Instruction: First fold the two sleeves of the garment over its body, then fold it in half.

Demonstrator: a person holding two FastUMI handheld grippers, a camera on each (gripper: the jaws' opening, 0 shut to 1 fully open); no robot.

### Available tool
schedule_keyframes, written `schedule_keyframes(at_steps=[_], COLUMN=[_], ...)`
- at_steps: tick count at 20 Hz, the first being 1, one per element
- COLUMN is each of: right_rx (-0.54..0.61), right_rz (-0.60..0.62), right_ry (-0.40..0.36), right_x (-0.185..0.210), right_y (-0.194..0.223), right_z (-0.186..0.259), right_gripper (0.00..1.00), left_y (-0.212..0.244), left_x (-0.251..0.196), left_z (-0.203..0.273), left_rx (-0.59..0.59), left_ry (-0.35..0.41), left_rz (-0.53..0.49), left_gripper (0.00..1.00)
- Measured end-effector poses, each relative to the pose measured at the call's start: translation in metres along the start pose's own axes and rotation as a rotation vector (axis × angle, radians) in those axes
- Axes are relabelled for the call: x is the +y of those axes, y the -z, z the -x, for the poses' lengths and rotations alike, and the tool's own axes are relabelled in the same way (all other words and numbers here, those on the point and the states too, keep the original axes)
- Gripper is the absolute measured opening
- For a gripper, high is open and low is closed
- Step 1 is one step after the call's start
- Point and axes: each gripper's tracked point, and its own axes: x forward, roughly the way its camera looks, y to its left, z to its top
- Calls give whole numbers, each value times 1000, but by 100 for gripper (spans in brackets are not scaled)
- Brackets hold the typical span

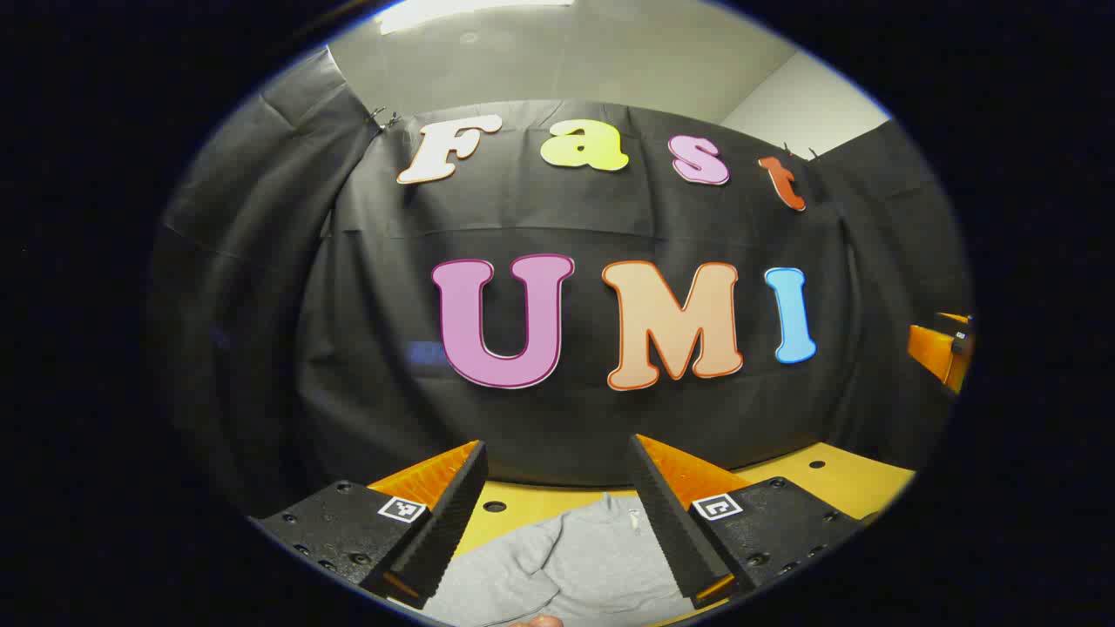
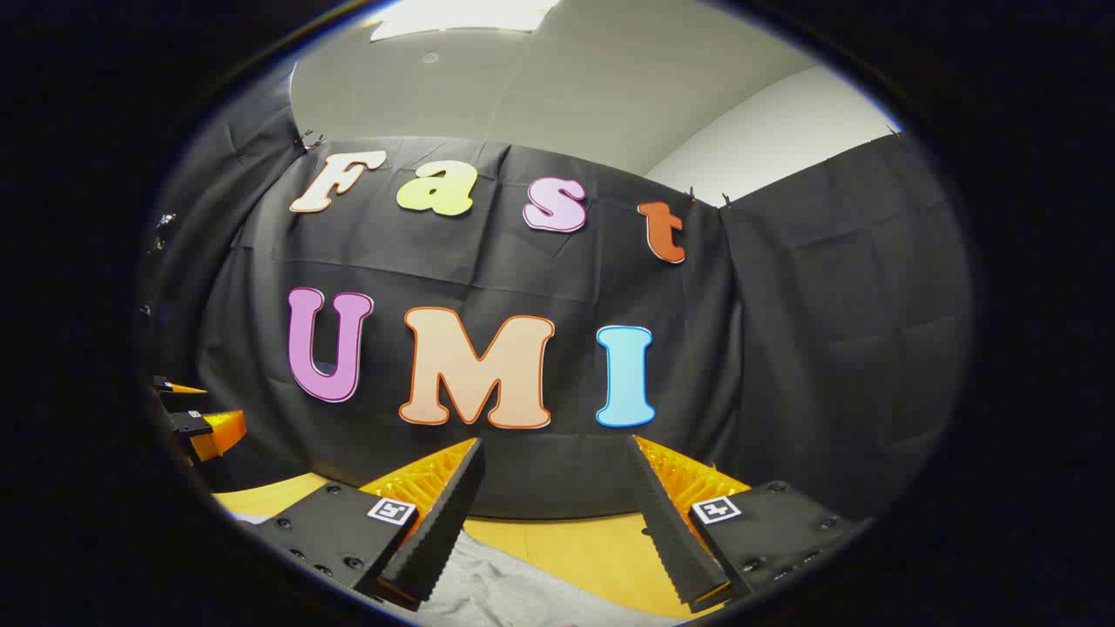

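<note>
A light grey garment (image 1: 575, 562) lies rumpled on the yellow table (image 1: 836, 479), low in the left gripper view. My left gripper (image 1: 557, 514) hangs above it, open, with nothing between its fingers. In the right gripper view a strip of the same grey garment (image 2: 505, 592) shows at the bottom on the yellow table (image 2: 575, 544). Over that cloth my right gripper (image 2: 553, 514) stands open and holds nothing. The left gripper (image 2: 196, 418) shows small at the far left edge of the right gripper view. The right gripper (image 1: 945, 348) shows at the far right edge of the left gripper view.
The black cloth wall (image 1: 566, 418) stands close behind the table's far edge and wraps round both sides. Small round holes (image 1: 494, 506) dot the tabletop near the garment. A bit of a hand (image 1: 536, 621) shows at the bottom edge.
</note>
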Motion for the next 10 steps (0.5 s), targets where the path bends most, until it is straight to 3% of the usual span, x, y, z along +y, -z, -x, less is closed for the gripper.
schedule_keyframes(at_steps=[10], right_rx=[-11], right_rz=[41], right_ry=[-35], right_x=[12], right_y=[-9], right_z=[17], right_gripper=[99], left_y=[-8], left_x=[7], left_z=[19], left_rx=[-25], left_ry=[-8], left_rz=[15], left_gripper=[96])
